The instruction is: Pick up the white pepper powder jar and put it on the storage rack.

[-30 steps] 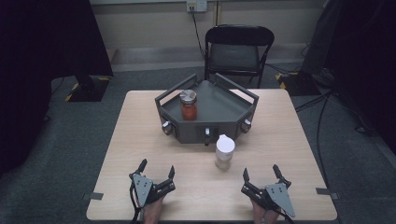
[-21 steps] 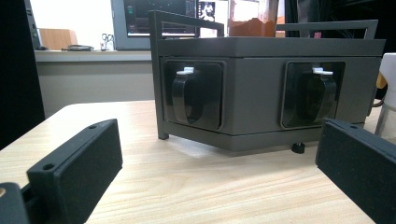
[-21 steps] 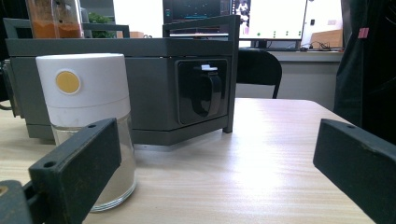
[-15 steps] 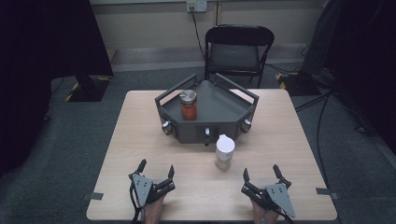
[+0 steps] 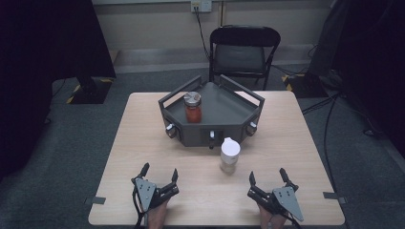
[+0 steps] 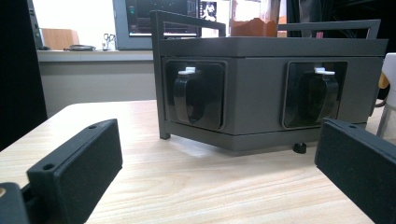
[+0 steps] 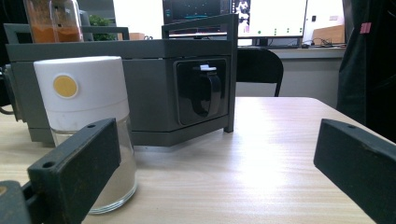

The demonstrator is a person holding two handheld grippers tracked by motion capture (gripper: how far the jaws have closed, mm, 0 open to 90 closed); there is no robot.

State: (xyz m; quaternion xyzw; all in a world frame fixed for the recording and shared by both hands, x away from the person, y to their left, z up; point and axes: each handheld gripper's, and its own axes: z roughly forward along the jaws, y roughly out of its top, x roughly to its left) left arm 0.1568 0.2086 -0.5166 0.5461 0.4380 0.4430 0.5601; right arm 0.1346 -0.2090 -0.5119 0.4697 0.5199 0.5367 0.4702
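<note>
A dark grey angular tray (image 5: 224, 107) with rail handles and knobs on its front faces stands at the table's middle back. On it stands a glass jar of red-orange stuff with a metal lid (image 5: 192, 107); the same jar (image 6: 254, 17) tops the left gripper view. A white-capped glass jar (image 5: 229, 155) stands on the table in front of the tray, close at the left in the right gripper view (image 7: 86, 126). My left gripper (image 5: 158, 174) rests open near the front edge. My right gripper (image 5: 267, 175) is open too, nothing between the jaws.
A wooden table (image 5: 305, 143) carries everything. A black folding chair (image 5: 243, 50) stands behind its far edge. Cables (image 5: 329, 119) trail on the carpet to the right. Tape marks sit at the table's front corners (image 5: 95, 200).
</note>
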